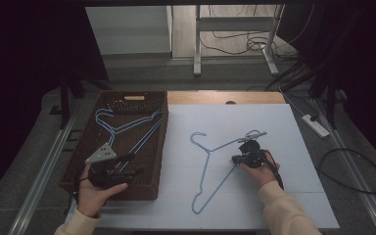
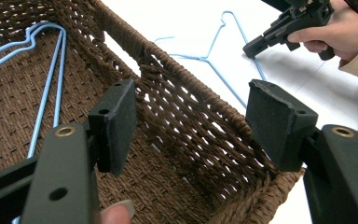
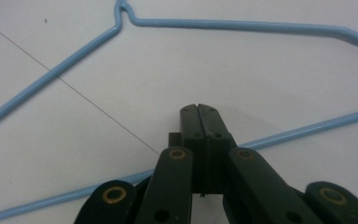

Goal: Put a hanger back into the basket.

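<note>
A blue wire hanger (image 1: 207,157) lies flat on the white mat (image 1: 274,196). My right gripper (image 1: 234,159) hovers low over its long bottom wire, jaws shut with nothing seen between the pads. In the right gripper view the shut jaws (image 3: 199,111) sit above that hanger (image 3: 242,24), whose wire runs under them. My left gripper (image 1: 133,165) is held over the near end of the brown wicker basket (image 1: 162,147). Its jaws (image 2: 191,107) stand wide open and empty above the basket wall (image 2: 168,79). Blue hangers (image 1: 127,129) lie inside the basket.
The basket takes up the table's left side, next to the mat. The left gripper view has the basket's hangers (image 2: 46,84) at far left and the right gripper (image 2: 251,48) beyond the wall, over the mat's hanger (image 2: 214,42). Cables and a power strip (image 1: 316,125) lie on the floor.
</note>
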Motion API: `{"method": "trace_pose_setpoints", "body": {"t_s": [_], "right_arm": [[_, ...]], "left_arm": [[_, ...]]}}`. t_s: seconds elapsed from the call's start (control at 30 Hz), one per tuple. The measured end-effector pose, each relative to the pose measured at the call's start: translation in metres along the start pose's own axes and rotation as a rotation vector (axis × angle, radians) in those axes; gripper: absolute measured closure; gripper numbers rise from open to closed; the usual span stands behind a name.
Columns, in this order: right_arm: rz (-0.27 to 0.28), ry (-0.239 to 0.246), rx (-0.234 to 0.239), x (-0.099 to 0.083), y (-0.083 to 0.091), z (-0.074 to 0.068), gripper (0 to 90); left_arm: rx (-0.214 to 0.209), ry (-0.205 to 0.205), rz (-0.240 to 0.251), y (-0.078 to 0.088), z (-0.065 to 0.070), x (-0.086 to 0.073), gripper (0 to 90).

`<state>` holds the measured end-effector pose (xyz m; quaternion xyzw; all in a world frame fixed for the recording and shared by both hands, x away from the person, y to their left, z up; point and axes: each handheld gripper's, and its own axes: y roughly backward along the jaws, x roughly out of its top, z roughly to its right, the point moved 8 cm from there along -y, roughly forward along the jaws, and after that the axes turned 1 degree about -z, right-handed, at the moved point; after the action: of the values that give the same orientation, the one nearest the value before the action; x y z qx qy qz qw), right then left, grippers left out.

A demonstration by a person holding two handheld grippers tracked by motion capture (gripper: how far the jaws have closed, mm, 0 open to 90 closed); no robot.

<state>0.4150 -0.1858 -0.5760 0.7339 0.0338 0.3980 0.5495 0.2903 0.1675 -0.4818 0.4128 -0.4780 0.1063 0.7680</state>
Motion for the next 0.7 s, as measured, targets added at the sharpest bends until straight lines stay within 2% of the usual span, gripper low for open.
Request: {"method": "trace_pose_setpoints", "body": {"t_s": [0.33, 0.7], "right_arm": [[-0.028, 0.023, -0.047, -0.009, 0.007, 0.000, 90.0], [-0.047, -0.027, -0.046, -0.045, 0.032, -0.005, 90.0]], "left_arm": [[0.002, 0.000, 0.002, 0.001, 0.000, 0.000, 34.3], [0.001, -0.004, 0.001, 0.001, 0.002, 0.001, 34.2]]}}
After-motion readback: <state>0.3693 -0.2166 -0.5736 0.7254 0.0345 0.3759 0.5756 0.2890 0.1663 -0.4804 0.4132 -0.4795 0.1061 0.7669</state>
